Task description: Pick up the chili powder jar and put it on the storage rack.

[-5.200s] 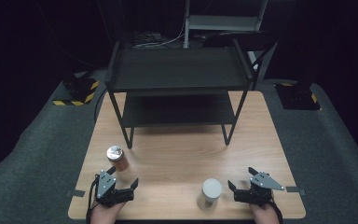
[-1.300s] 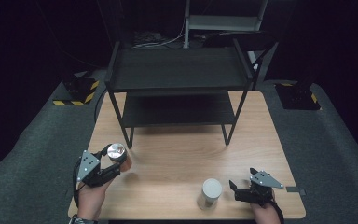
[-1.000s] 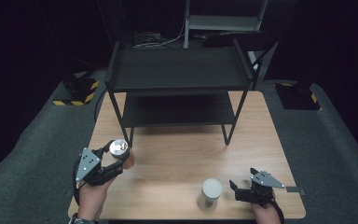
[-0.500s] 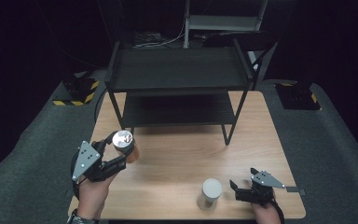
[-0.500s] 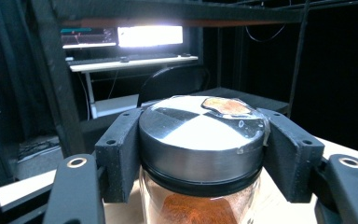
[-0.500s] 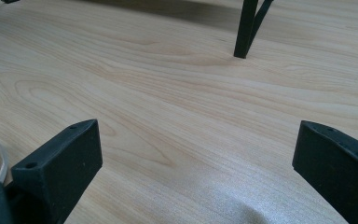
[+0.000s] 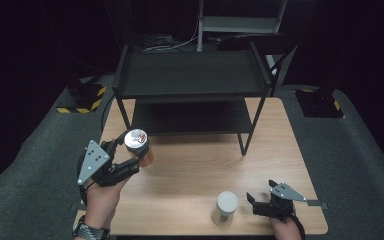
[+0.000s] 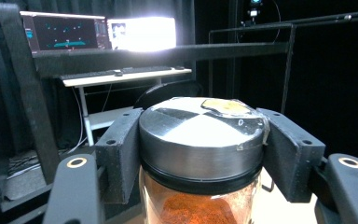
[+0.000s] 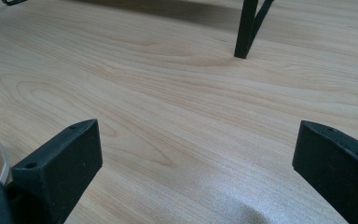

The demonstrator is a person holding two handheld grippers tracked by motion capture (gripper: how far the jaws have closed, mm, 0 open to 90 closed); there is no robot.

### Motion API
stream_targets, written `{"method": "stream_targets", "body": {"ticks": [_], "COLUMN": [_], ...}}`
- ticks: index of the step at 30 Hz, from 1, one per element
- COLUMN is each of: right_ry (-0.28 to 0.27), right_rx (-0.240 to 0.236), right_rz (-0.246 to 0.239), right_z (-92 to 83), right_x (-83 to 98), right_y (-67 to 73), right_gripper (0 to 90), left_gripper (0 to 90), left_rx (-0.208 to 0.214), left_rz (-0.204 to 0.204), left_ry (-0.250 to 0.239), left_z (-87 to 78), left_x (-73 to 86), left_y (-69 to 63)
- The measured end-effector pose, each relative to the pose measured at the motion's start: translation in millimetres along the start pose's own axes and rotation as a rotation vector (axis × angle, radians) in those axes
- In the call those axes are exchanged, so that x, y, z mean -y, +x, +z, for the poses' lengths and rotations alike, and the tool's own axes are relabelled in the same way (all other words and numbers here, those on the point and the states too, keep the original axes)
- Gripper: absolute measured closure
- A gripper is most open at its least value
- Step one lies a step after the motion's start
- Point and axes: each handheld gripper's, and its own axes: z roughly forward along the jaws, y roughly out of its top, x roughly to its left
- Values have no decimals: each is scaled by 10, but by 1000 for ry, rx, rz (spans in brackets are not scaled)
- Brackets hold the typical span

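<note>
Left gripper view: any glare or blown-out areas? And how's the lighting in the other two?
Left gripper view: the bright screen at the back is blown out to white, and the jar lid carries soft sheen but stays readable. High view: the wooden table is well lit, its surroundings nearly black. Right gripper view: even light, the tabletop grain sharp, the near jaws slightly soft.

The jar (image 7: 139, 146) clamped in the black left hand-held gripper (image 7: 127, 159) has a silver metal lid and orange-red powder behind clear glass. Beneath it the desk (image 7: 190, 175) is pale wood with wavy grain. Beside the black right hand-held gripper (image 7: 254, 202) stands a cream-lidded container (image 7: 225, 206). Beyond both, the shelf (image 7: 192, 80) is matte black.
</note>
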Motion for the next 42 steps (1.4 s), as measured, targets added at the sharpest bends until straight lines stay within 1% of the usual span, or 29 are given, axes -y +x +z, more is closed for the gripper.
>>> {"method": "stream_targets", "body": {"ticks": [1, 6, 7, 8, 9, 13, 18, 26, 29, 32, 35, 38, 40, 42], "right_ry": [0, -1, -1, -1, -1, -2, -3, -4, -4, -4, -5, -6, -6, -7], "right_rx": [0, -2, -2, -3, -3, -4, -6, -8, -9, -10, -12, -12, -13, -14], "right_rz": [0, 2, 2, 3, 3, 3, 6, 8, 10, 10, 11, 13, 14, 15], "right_z": [0, 0, 0, 0, 0, 0, -1, -2, -2, -2, -4, -4, -4, -5], "right_x": [0, 2, 2, 1, 1, 3, 5, 7, 6, 7, 9, 11, 12, 12], "right_y": [0, -4, -5, -6, -6, -9, -17, -22, -24, -26, -30, -32, -35, -37], "right_gripper": [6, 6, 6, 6, 6, 6, 6, 6, 6, 6, 6, 6, 6, 6], "left_gripper": [348, 348, 348, 348, 348, 348, 348, 348, 348, 348, 348, 348, 348, 347], "left_rx": [0, 2, 2, 4, 4, 5, 8, 13, 9, 11, 12, 14, 19, 19], "left_rz": [0, 8, 8, 11, 11, 10, 10, -4, 7, 8, 21, 14, 4, 6], "left_ry": [0, -15, -15, -20, -20, -32, -46, -71, -76, -79, -78, -82, -89, -89], "left_z": [0, 68, 68, 92, 92, 151, 209, 326, 374, 403, 464, 490, 531, 541], "left_x": [0, -127, -127, -175, -175, -277, -358, -500, -568, -607, -688, -712, -754, -769], "left_y": [0, 6, 6, 13, 13, 22, 18, 41, 27, 22, 5, 1, 7, 6]}}
